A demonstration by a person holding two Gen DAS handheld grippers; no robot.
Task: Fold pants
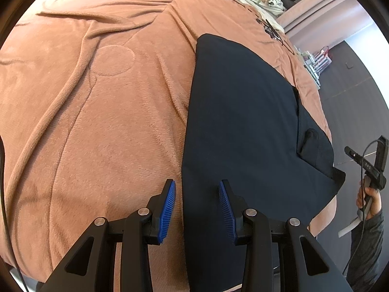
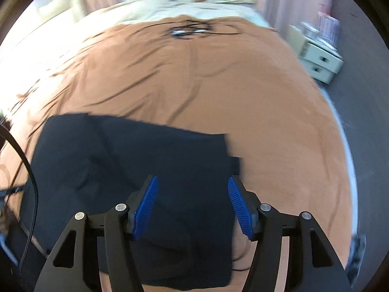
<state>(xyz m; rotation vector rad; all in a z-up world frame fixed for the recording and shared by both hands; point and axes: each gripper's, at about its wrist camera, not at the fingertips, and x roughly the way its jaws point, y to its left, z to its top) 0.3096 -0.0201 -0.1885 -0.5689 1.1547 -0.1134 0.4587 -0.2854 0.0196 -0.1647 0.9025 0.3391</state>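
Observation:
Dark navy pants point(image 1: 243, 126) lie flat and folded lengthwise on an orange-brown blanket point(image 1: 97, 97), their corner hanging over the bed's right edge. My left gripper point(image 1: 197, 189) is open and empty, hovering over the pants' near left edge. The right gripper's handle point(image 1: 372, 168), held in a hand, shows at the far right. In the right wrist view the pants point(image 2: 145, 160) lie below my right gripper point(image 2: 192, 187), which is open and empty above their right part. That view is blurred by motion.
The blanket point(image 2: 218, 77) covers a bed. Black glasses and a cable point(image 2: 189, 30) lie at its far end near cream bedding. Cream drawers point(image 2: 321, 63) stand on the dark floor point(image 2: 364, 97) to the right. A black cable point(image 2: 29, 170) hangs at left.

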